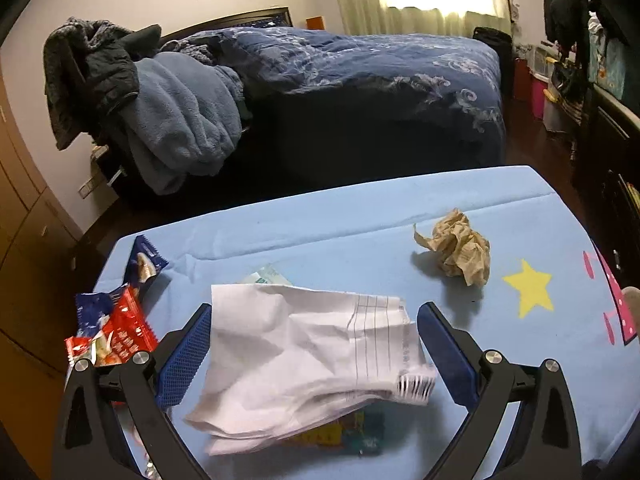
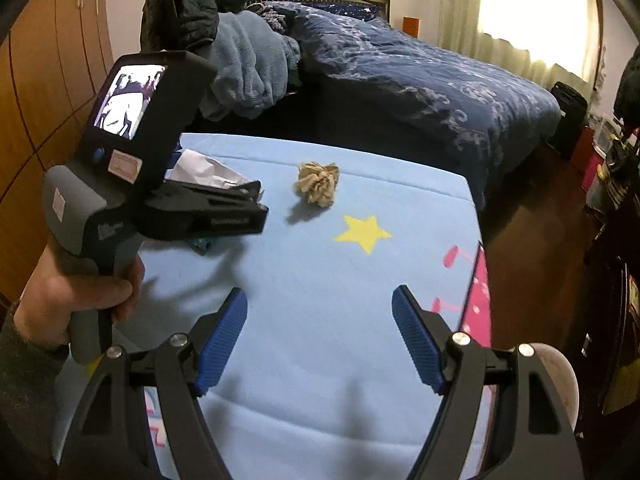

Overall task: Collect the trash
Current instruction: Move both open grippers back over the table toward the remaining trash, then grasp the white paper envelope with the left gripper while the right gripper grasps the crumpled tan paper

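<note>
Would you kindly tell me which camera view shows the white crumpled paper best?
The left wrist view: the white crumpled paper lies almost whole between the open left claw. The right wrist view shows only a corner behind the left claw's body.

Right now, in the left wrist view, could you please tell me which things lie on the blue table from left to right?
Red snack wrapper → white crumpled paper, between the open left gripper's fingers → brown crumpled paper ball → yellow star print.

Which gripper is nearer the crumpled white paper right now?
Left. The left gripper has its open jaws on either side of the crumpled white paper. The right gripper hovers open over bare blue cloth, well short of it.
</note>
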`<control>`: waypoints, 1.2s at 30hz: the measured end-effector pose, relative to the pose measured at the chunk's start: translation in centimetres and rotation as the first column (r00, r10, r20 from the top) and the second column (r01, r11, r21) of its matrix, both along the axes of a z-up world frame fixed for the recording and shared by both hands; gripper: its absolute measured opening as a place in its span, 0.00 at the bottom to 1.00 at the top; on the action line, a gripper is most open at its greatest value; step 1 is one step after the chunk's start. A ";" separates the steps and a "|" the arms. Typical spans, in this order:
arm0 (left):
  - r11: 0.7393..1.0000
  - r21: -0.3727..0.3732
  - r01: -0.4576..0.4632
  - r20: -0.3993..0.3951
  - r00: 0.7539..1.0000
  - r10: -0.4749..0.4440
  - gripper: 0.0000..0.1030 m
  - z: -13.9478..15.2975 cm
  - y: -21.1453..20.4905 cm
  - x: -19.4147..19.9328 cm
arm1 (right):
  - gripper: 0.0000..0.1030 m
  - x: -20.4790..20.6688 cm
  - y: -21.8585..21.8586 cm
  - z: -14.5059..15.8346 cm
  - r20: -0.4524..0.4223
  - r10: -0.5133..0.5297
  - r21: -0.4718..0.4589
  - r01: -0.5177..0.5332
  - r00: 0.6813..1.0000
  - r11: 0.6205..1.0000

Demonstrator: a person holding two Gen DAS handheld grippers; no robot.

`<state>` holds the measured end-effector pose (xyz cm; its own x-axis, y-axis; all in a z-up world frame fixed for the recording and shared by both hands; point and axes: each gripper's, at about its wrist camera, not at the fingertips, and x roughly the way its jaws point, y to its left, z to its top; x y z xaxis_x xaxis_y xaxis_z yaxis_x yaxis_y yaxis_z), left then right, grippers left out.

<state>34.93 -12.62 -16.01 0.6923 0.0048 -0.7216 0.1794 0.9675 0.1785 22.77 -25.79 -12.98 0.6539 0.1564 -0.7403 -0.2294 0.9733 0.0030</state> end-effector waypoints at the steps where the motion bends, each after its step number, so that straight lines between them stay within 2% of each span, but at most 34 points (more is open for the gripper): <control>1: 1.000 -0.025 0.005 0.004 1.000 -0.005 0.96 0.0 0.3 0.0 | 0.74 0.2 0.2 0.0 0.000 0.003 0.000 -0.003 1.000 1.000; 4: 0.995 -0.099 0.013 0.026 1.000 -0.011 0.88 0.6 1.2 -0.2 | 0.74 0.7 0.6 -0.1 -0.002 0.011 0.001 -0.011 1.000 1.000; 6: 0.993 -0.114 0.018 0.044 0.999 -0.013 0.78 1.1 1.6 -0.3 | 0.74 1.0 1.0 -0.2 -0.004 0.017 0.000 -0.017 1.000 1.000; 9: 0.989 -0.146 0.030 0.058 0.998 -0.021 0.73 1.9 2.2 -0.7 | 0.74 1.1 1.2 -0.2 -0.005 0.026 0.002 -0.026 1.000 1.000; 19: 0.975 -0.222 0.013 0.079 0.997 0.005 0.73 3.7 5.2 -2.1 | 0.74 1.4 1.3 -0.5 -0.008 0.030 0.013 -0.029 1.000 0.999; 23: 0.977 -0.212 0.009 0.085 0.996 0.009 0.73 3.8 5.4 -2.4 | 0.74 2.7 1.3 -0.9 -0.013 0.023 0.038 -0.022 1.000 0.999; 31: 0.982 -0.188 -0.008 0.086 0.996 0.025 0.73 3.3 5.3 -2.4 | 0.74 9.9 1.5 -2.5 -0.044 -0.029 0.070 0.032 0.999 0.997; 34: 0.982 -0.188 -0.013 0.086 0.996 0.030 0.73 3.4 5.5 -2.4 | 0.74 12.3 2.2 -3.0 -0.053 -0.047 0.055 0.050 0.997 0.997; 36: 0.982 -0.191 -0.014 0.086 0.996 0.031 0.73 3.3 5.5 -2.2 | 0.70 13.5 2.8 -3.3 -0.060 -0.050 0.043 0.053 0.997 0.998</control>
